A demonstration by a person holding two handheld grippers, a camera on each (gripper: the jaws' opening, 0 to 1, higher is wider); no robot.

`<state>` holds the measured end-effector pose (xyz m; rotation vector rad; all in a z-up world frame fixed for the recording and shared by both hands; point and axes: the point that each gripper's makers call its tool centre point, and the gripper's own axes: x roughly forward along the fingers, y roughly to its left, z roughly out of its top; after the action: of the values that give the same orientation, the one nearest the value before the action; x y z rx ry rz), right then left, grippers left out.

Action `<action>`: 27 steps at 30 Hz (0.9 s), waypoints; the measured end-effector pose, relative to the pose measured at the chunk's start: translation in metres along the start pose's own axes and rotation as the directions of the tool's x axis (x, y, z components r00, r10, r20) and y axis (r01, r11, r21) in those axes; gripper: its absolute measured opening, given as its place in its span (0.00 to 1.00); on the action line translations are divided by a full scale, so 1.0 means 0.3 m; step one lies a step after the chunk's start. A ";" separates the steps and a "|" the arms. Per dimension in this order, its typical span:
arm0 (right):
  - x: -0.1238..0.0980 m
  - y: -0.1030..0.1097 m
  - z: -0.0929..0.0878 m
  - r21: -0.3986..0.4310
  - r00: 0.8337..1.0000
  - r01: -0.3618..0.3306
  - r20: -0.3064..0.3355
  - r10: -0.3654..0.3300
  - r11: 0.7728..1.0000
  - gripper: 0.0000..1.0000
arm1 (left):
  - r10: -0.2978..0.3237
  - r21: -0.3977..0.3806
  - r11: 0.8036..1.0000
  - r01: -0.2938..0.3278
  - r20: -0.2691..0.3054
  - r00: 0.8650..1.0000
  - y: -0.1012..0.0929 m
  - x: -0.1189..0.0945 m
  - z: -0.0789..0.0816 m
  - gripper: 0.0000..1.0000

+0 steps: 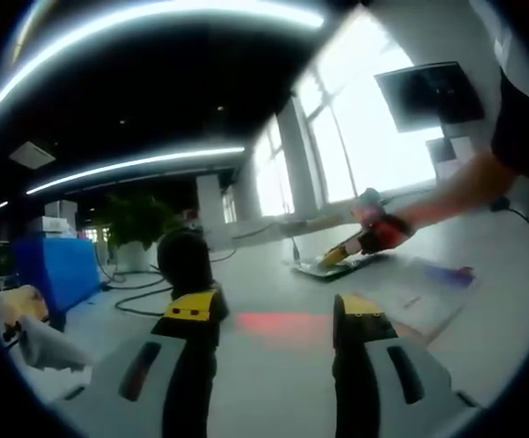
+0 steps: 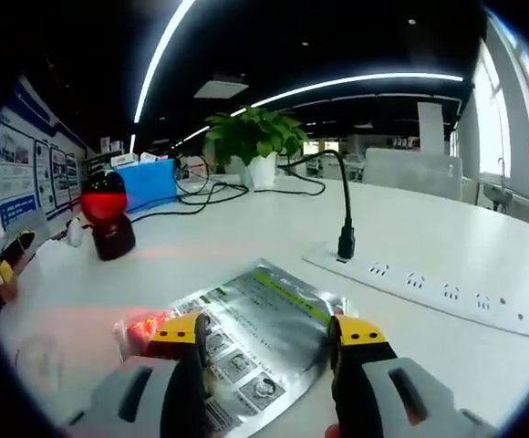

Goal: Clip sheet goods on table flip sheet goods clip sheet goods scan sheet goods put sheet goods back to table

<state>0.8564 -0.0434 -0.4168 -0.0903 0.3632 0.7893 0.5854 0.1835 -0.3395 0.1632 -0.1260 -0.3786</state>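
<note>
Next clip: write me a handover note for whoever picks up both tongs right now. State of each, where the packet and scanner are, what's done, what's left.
Left tongs: open, holding nothing, above the bare white table, facing the scanner.
Right tongs: open, straddling the silver packet, which lies flat on the table, printed side up. Not clamped yet.
Scanner is upright on the table, red light on; its red glow falls on the packet's near corner.
Power strip lies beyond the packet, apart from it.
Done: cannot tell from this moment.
Left, likely: clip the packet, show it to the scanner, set it back down.

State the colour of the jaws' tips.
Yellow, on black jaws; clearest in the right gripper view, above the silver packet.
</note>
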 end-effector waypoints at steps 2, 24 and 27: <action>0.000 0.002 0.001 0.004 1.000 -0.004 0.000 0.004 1.000 0.50 | -0.002 -0.002 1.000 0.002 0.001 1.000 -0.001 0.000 0.001 0.42; -0.083 0.078 0.145 0.055 0.991 0.000 0.133 -0.007 0.998 0.57 | -0.006 0.005 1.000 0.006 -0.015 1.000 -0.003 0.003 -0.012 0.42; -0.131 0.101 0.185 0.077 0.984 0.006 0.179 -0.020 0.997 0.56 | -0.008 0.008 1.000 0.008 -0.016 1.000 -0.005 0.003 -0.012 0.42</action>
<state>0.8256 -0.0369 -0.3495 0.0497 0.2208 0.7634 0.5863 0.1822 -0.3431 0.1750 -0.1116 -0.3845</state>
